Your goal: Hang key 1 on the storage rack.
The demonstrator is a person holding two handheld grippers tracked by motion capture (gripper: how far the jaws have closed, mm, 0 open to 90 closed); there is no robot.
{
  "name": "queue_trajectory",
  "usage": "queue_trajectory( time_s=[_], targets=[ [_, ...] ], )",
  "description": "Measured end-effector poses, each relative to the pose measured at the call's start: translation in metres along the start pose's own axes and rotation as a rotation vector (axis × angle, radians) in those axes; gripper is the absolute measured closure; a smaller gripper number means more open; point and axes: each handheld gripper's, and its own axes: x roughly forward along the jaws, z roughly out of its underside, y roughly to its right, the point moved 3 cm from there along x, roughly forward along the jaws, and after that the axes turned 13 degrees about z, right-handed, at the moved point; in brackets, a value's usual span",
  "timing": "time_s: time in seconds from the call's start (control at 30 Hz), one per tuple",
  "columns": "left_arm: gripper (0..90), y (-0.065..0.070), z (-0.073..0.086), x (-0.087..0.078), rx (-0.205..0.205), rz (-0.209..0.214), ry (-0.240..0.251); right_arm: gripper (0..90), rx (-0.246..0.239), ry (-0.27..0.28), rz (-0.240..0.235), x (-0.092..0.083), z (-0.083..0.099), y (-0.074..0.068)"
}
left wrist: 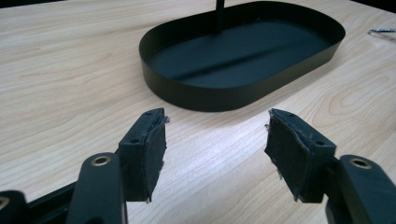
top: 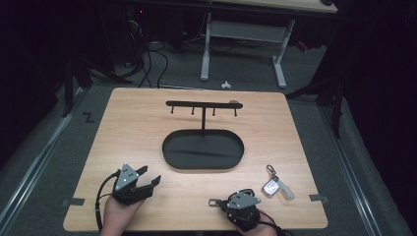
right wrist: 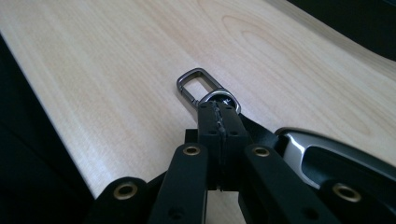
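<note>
We hold the right gripper [top: 220, 201] near the front edge of the table [top: 137, 128], its jaws pressed together on the strap of a car key fob [right wrist: 327, 156] just behind the ring, so the metal clasp [right wrist: 196, 85] sticks out past the tips and lies low over the wood. The left gripper [top: 147, 178] rests at the front left with its jaws spread wide and nothing between them, pointing toward the black oval tray [top: 172, 156]. We judge the work to be hanging keys on the stand [top: 203, 104] that rises from that tray: its crossbar carries four small hooks, all of them bare, so nothing is hung yet. The first key is picked up but still has to travel to the bar and be hooked on by its clasp. A second key set [top: 274, 187] lies on the table to the right of the right gripper, untouched. Counting up, we see two key sets, one stand with one tray, four hooks and two grippers.
</note>
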Motion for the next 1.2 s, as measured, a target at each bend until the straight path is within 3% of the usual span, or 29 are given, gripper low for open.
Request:
queue_trajectory(
  time_s=[0.33, 0.73, 0.97, 1.2],
  targets=[
    [38.0, -0.006, 0.011, -0.023, -0.032, -0.044, 0.012, 90.0, 0.012, -0.016, 0.063, 0.013, -0.010, 0.019],
    [38.0, -0.007, 0.016, -0.033, -0.040, -0.061, 0.012, 90.0, 0.060, -0.032, 0.117, 0.019, -0.014, 0.043],
    [38.0, -0.005, 0.016, -0.030, -0.035, -0.053, 0.001, 90.0, 0.080, -0.029, 0.121, 0.020, -0.012, 0.048],
    [37.9, -0.004, 0.015, -0.027, -0.028, -0.049, -0.005, 89.1, 0.116, 0.032, 0.103, 0.008, -0.017, 0.050]
  ],
)
